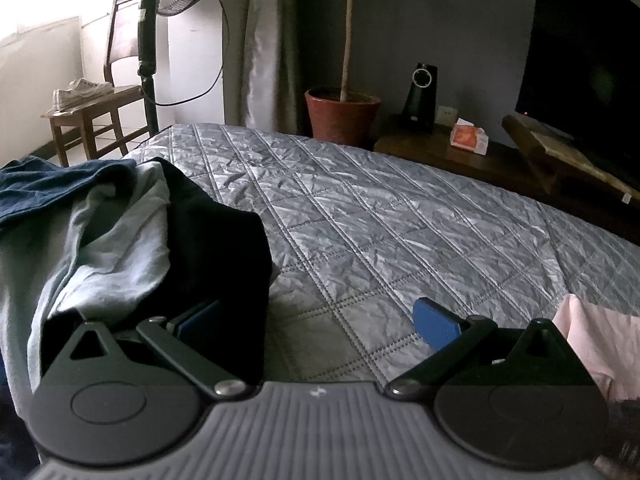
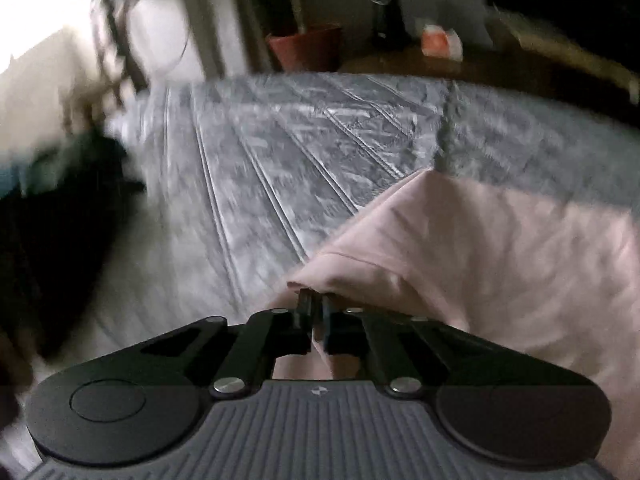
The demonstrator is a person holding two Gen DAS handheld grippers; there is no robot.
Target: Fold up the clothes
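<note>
My left gripper (image 1: pixel 316 320) is open just above a grey quilted bed (image 1: pixel 380 216). Its left blue pad touches the edge of a pile of clothes: a black garment (image 1: pixel 224 240), a pale grey-blue one (image 1: pixel 108 248) and a dark blue one (image 1: pixel 52 184). A pink garment (image 1: pixel 600 332) shows at the right edge. My right gripper (image 2: pixel 316 304) is shut on the hem of that pink garment (image 2: pixel 480 248), which lies on the bed (image 2: pixel 260 184) to the right. The right wrist view is blurred by motion. The dark pile (image 2: pixel 60 232) shows at its left.
Beyond the bed stand a potted plant (image 1: pixel 342 114), a wooden side table (image 1: pixel 460 156) with a speaker (image 1: pixel 420 96) and an orange packet (image 1: pixel 468 136), a dark TV (image 1: pixel 588 60), a fan stand (image 1: pixel 146 48) and a chair with shoes (image 1: pixel 84 92).
</note>
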